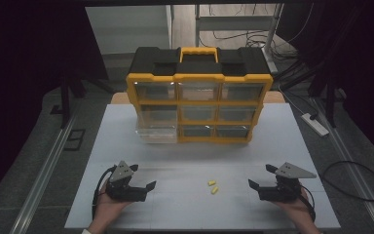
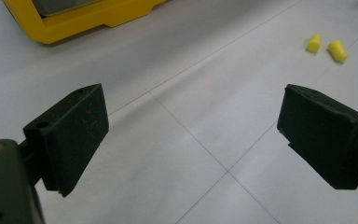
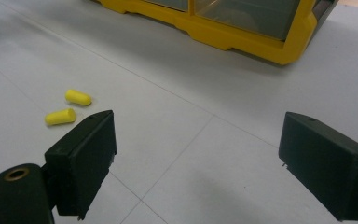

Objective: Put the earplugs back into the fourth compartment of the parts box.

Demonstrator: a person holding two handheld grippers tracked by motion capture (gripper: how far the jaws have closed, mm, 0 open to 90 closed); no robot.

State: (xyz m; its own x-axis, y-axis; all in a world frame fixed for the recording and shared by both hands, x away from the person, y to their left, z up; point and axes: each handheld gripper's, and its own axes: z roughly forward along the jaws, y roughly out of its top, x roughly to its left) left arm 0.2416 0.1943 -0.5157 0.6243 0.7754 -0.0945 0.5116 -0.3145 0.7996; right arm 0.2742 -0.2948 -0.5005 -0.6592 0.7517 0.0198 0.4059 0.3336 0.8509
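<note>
Both tools resting wide open, nothing in either one

Left tool (image 1: pixel 143 187) and right tool (image 1: pixel 258 187) sit near on the desk (image 1: pixel 126 146); two yellow earplugs (image 1: pixel 213 186) lie between them, organizer (image 1: pixel 199 97) at the far side.

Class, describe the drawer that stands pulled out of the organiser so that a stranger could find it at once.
Start at the yellow and black organiser at the table's far side. Go to its bottom left corner: the clear drawer there juts forward, while the others sit flush.
</note>
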